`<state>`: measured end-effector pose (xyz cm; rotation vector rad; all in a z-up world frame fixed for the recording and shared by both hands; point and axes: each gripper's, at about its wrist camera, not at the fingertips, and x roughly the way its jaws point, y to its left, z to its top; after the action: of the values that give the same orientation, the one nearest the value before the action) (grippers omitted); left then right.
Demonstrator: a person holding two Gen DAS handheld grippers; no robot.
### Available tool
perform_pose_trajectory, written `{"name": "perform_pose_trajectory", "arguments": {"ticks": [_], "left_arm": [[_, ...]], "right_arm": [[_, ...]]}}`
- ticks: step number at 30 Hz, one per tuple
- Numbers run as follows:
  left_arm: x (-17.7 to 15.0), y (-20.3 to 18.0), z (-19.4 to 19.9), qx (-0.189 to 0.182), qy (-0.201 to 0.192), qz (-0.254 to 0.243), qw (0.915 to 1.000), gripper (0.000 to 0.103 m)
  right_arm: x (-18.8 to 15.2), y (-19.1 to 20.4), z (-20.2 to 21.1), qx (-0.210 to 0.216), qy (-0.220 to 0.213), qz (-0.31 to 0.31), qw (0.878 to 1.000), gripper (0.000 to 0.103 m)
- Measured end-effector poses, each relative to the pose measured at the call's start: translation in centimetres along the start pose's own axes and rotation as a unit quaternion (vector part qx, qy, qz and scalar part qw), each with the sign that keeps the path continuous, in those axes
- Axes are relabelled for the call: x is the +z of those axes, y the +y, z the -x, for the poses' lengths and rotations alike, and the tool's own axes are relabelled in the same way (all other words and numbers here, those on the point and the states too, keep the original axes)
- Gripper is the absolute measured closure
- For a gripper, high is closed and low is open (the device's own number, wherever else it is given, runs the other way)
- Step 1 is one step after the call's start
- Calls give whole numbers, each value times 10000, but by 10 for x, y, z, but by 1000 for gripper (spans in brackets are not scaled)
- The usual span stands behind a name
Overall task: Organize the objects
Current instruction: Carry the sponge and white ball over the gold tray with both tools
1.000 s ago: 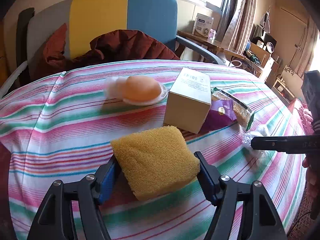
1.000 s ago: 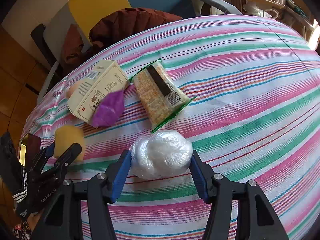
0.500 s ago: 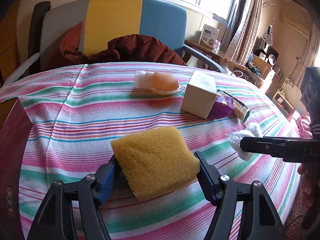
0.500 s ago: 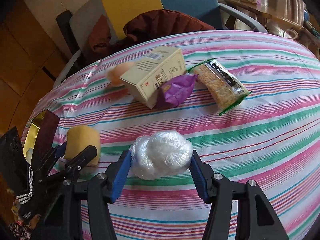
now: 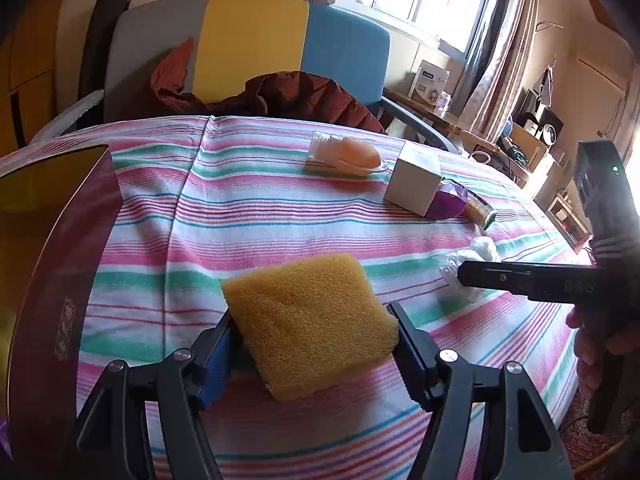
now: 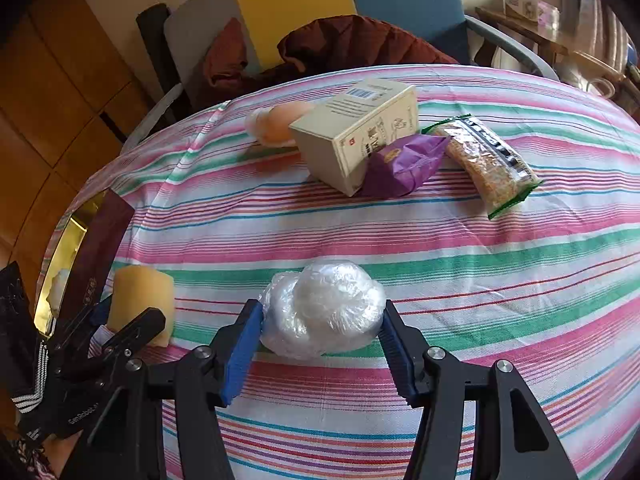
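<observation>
My left gripper (image 5: 310, 344) is shut on a yellow sponge (image 5: 310, 320) and holds it over the striped tablecloth, beside a dark red box (image 5: 60, 248) with a gold inside at the table's left edge. My right gripper (image 6: 320, 336) is shut on a white plastic-wrapped bundle (image 6: 324, 308), which also shows in the left wrist view (image 5: 472, 264). In the right wrist view the left gripper (image 6: 132, 320) with the sponge (image 6: 140, 300) is at the left, next to the box (image 6: 96, 240).
Farther back on the table lie a cream carton (image 6: 356, 132), a purple packet (image 6: 404, 164), a cracker pack (image 6: 488, 164) and an orange item in clear wrap (image 5: 348, 156). A chair with a brown jacket (image 5: 288, 96) stands behind.
Both grippers moved left and back with their loads. The dark red box has come into view at the left. The carton and packets now lie farther off to the right.
</observation>
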<state>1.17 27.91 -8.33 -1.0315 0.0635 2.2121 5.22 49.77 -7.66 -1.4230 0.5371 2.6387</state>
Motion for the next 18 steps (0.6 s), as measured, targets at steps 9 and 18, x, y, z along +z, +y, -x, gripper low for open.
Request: {"name": "perform_pose_trajectory", "arguments": {"ticks": [9, 18], "left_arm": [[-3, 0, 50, -294, -354, -196, 9987, 32], [6, 39, 87, -254, -612, 435, 9969, 32]], "right_arm": [[-5, 16, 7, 58, -145, 426, 9990, 44], [-9, 26, 13, 59, -275, 600, 9978, 44]]}}
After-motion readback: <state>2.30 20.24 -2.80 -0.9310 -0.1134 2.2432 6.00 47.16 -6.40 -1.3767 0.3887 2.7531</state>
